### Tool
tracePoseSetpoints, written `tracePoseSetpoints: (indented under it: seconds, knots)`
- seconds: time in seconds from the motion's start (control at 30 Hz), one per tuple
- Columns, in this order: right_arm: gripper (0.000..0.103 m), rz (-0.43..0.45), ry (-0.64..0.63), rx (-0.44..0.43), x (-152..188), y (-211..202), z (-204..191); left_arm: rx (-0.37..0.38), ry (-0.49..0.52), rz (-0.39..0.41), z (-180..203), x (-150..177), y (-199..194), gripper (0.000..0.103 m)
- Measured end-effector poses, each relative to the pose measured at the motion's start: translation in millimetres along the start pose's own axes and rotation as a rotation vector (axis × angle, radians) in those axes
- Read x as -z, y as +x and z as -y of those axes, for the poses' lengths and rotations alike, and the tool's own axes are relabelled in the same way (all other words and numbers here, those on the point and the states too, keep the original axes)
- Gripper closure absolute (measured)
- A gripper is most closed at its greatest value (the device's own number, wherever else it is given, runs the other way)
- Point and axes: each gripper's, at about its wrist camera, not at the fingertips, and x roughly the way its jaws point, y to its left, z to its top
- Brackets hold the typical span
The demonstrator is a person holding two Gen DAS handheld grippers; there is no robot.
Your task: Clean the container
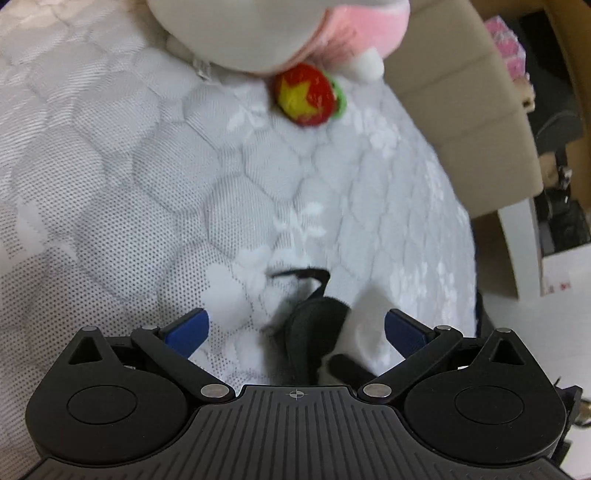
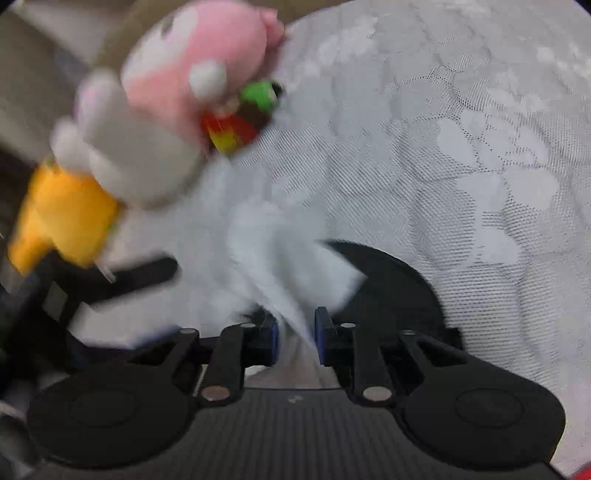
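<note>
Two grippers work over a quilted white mattress cover [image 1: 147,166]. Nearest, the right gripper [image 2: 295,341] has its blue pads drawn narrow on a crumpled white cloth [image 2: 288,266], beside a round black container [image 2: 391,288]. The left gripper [image 1: 295,326] stands wide, holding nothing, above the same black object and cloth. Wiping looks barely begun, though blur hides any dirt. Farther off, a pink-and-grey plush toy [image 1: 266,33] crowds that side; the mattress edge and beige bed frame [image 1: 461,110] limit sideways room.

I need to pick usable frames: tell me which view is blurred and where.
Right wrist view: heavy motion blur over the plush toy and white cloth. Left wrist view: mostly sharp, the mattress weave crisp, with mild blur on the strawberry; fisheye bends both.
</note>
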Motion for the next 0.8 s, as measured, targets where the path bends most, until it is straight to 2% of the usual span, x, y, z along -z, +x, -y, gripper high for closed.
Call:
tracePoseSetpoints:
  seconds: [0.1, 0.23, 0.3, 0.37, 0.43, 0.47, 0.63, 0.7, 0.77, 0.8]
  knots:
    - [0.079, 0.008, -0.106, 0.114, 10.9, -2.3, 2.3, -0.048, 0.060, -0.029, 7.4, 1.4, 10.9, 0.000]
    - [0.079, 0.022, -0.123, 0.224, 16.8, -14.9, 26.2, -0.026, 0.122, -0.078, 15.8, 2.6, 27.7, 0.000]
    - [0.079, 0.038, -0.103, 0.267, 18.2, -23.2, 39.8, 0.032, 0.133, -0.099, 19.4, 2.1, 30.8, 0.000]
    - [0.079, 0.053, -0.067, 0.284, 18.9, -31.5, 50.9, 0.186, 0.101, -0.140, 18.9, 1.9, 28.0, 0.000]
    - [0.079, 0.065, -0.022, 0.257, 17.3, -39.0, 56.4, 0.339, 0.073, -0.151, 17.1, 0.3, 23.1, 0.000]
    - [0.079, 0.069, 0.003, 0.221, 15.7, -42.2, 57.5, 0.392, 0.073, -0.139, 18.0, 1.1, 17.4, 0.000]
    - [0.079, 0.084, 0.124, -0.034, 5.5, -45.2, 44.6, 0.587, 0.066, -0.068, 17.6, 1.4, -1.7, 0.000]
    - [0.079, 0.083, 0.134, -0.101, 1.6, -36.1, 31.4, 0.659, 0.047, -0.056, 14.7, 1.1, -4.9, 0.000]
    - [0.078, 0.078, 0.104, -0.106, -4.4, -23.4, 20.3, 0.711, 0.035, -0.038, 13.0, 1.2, -9.1, 0.000]
    - [0.078, 0.078, 0.065, -0.074, -7.4, -15.4, 14.6, 0.726, 0.029, -0.026, 11.8, 1.3, -12.0, 0.000]
